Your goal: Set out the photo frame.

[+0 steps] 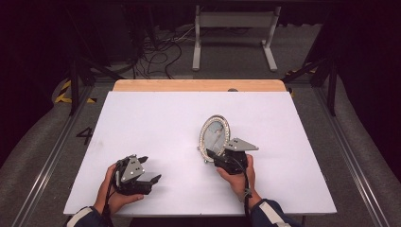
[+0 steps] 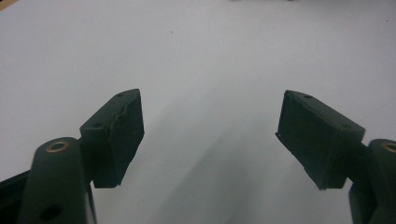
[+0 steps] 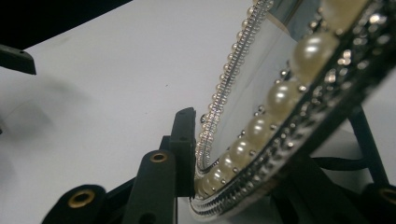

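One oval pearl-rimmed mirror [image 1: 214, 134] stands on my worktop [image 1: 156, 123]: rigid, fragile, slippery glass. Right gripper [image 1: 213, 154] fingers pinch its lower rim; left gripper [image 1: 150, 169] fingers spread, empty.

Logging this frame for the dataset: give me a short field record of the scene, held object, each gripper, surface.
object: oval mirror with a pearl-studded frame, tilted up off the table
right gripper: jaws on either side of the mirror's lower rim; one pad against the glass side
left gripper: jaws wide apart, nothing between them, resting near the table's front left
left pads: bare
surface: white table, wooden strip at the far edge
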